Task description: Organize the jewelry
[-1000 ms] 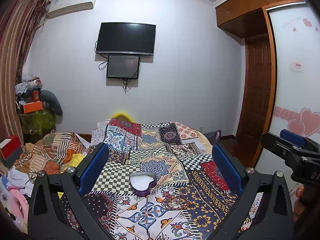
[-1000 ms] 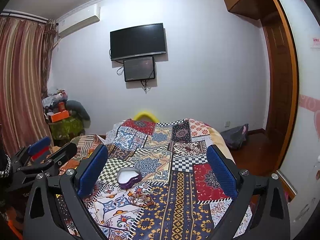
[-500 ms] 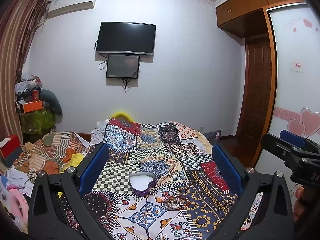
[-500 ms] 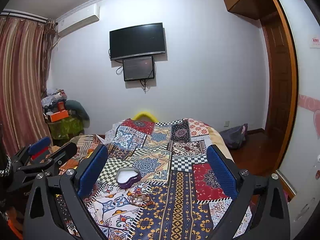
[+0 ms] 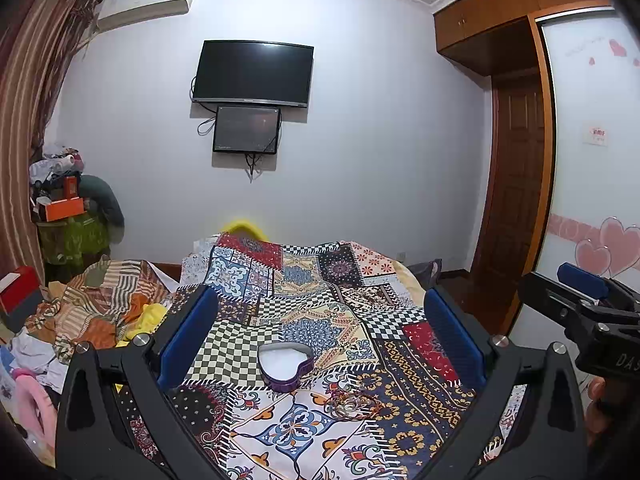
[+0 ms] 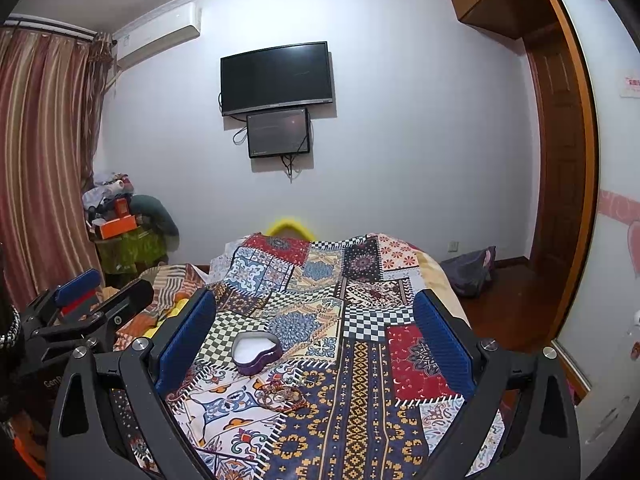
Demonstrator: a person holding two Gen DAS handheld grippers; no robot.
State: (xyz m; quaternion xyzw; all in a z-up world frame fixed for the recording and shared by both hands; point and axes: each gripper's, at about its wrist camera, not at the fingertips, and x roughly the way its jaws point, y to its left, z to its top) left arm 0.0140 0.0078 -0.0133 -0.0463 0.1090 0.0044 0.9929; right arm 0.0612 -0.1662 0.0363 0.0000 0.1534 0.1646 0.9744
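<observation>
A patchwork bedspread point(image 5: 320, 320) covers the bed, facing a white wall with a television point(image 5: 252, 74) and a smaller screen point(image 5: 246, 130). An open heart-shaped box point(image 5: 285, 366) sits mid-bed, tangled jewelry point(image 5: 352, 402) just beside it. The left hand-held gripper point(image 5: 320, 340) and right hand-held gripper point(image 6: 312, 340) hover spread apart, gripping nothing

Glossy purple heart tin point(image 5: 285, 364) on matt patchwork cloth point(image 5: 320, 320); glossy wooden door point(image 5: 516, 200).

Two wrist views side by side, low over patchwork bedspread point(image 5: 320, 320), facing wall television point(image 5: 252, 74) — sharing bed, heart-shaped box point(image 6: 256, 352)
</observation>
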